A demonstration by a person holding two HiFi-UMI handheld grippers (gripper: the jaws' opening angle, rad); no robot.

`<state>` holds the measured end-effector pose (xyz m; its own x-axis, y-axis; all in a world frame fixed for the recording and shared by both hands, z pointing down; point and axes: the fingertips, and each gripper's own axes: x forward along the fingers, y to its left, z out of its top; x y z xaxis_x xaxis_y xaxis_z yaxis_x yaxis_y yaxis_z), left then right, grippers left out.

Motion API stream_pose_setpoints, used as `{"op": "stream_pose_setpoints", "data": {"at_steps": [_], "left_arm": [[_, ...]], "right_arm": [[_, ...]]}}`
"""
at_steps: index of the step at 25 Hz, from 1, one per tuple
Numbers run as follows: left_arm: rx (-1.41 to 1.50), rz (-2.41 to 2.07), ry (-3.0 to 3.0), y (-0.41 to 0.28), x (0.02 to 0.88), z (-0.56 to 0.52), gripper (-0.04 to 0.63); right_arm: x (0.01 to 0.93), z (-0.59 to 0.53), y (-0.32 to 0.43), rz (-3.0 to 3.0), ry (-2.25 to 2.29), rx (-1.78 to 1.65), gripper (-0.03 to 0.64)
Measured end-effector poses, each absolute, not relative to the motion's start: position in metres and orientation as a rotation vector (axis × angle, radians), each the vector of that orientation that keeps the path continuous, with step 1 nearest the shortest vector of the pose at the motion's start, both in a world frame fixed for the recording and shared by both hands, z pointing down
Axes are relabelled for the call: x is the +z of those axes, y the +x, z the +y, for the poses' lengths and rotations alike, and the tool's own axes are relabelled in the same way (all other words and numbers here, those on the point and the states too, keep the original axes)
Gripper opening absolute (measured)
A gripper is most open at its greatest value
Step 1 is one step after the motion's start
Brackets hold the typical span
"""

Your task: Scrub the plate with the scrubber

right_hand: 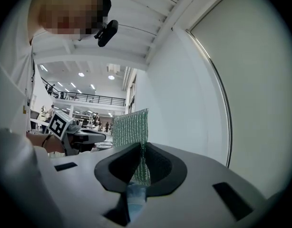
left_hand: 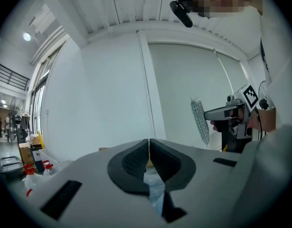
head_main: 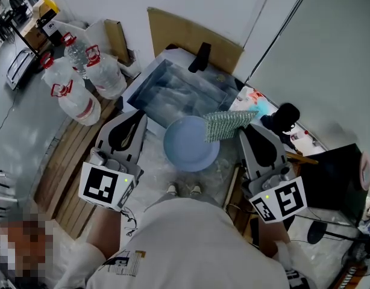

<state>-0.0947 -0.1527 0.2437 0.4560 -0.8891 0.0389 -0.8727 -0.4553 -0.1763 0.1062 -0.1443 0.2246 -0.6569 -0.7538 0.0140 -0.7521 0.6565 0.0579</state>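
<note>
Pinching a green mesh scrubber between its jaws, the right gripper is holding it over the right rim of the round pale blue plate. The plate seems to be lying on crinkled plastic sheeting before a clear tub. The left gripper, jaws pressed together on nothing, is hovering just left of the plate.

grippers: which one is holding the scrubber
The right gripper: the green scrubber is pinched between its jaws. The left gripper is shut with no scrubber in it.
</note>
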Motion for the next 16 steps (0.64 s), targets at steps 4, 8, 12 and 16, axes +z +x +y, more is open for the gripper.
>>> {"op": "stream_pose_setpoints", "data": {"at_steps": [4,8,12,16], "left_arm": [[-0.198,1.544,-2.562,-0.088,0.251,-0.142,0.023],[-0.246,1.542,-2.589,-0.082,0.267,-0.132,0.023],[-0.269,1.550,-2.596,-0.080,0.271,-0.127,0.023],[-0.293,1.579,-2.641,-0.075,0.273,-0.121,0.023]], "right_arm": [[0.236,-0.137,0.107,-2.817,1.274,-0.023,0.061],[0.244,-0.130,0.109,-2.806,1.272,0.026,0.061],[0.245,-0.128,0.110,-2.804,1.275,0.030,0.061],[0.245,-0.125,0.110,-2.800,1.281,0.004,0.061]]}}
